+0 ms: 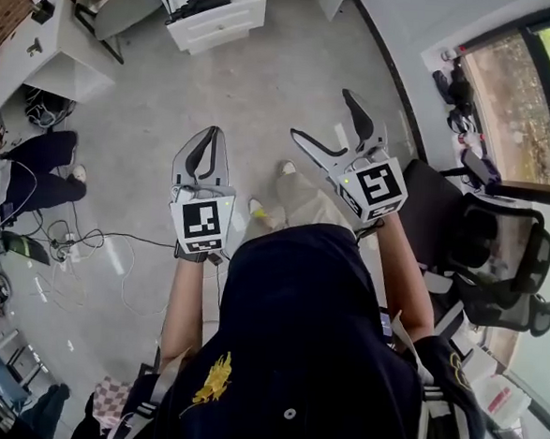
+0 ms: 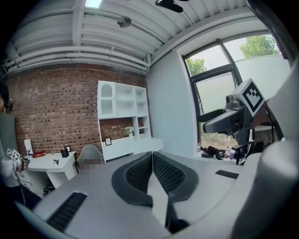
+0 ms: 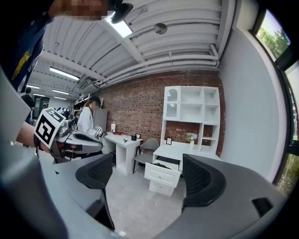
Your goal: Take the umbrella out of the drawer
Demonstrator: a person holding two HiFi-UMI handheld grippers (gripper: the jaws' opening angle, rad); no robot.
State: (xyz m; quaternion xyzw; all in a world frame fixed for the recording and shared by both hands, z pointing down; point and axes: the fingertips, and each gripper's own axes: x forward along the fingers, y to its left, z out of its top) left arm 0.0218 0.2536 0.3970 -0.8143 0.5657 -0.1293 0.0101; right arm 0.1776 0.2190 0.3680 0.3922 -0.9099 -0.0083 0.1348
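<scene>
Floor of bare grey concrete (image 1: pixel 266 82) lay between us and the open white wooden drawer (image 1: pixel 229 16), far and slightly left, well apart. Inside it the folded black umbrella (image 1: pixel 201 4) lay lengthwise left to right. Our left gripper (image 1: pixel 208 136), jaws pressed together, looked nearer; our right gripper (image 1: pixel 322 114) gaped wide, empty.

Upper left: white drawer (image 1: pixel 223 27), black umbrella (image 1: pixel 201 4). Centre: my grey left gripper (image 1: pixel 208 136) and right gripper (image 1: pixel 322 114), both bearing black-and-white square markers (image 1: pixel 203 220). Grey floor (image 1: pixel 266 82).
</scene>
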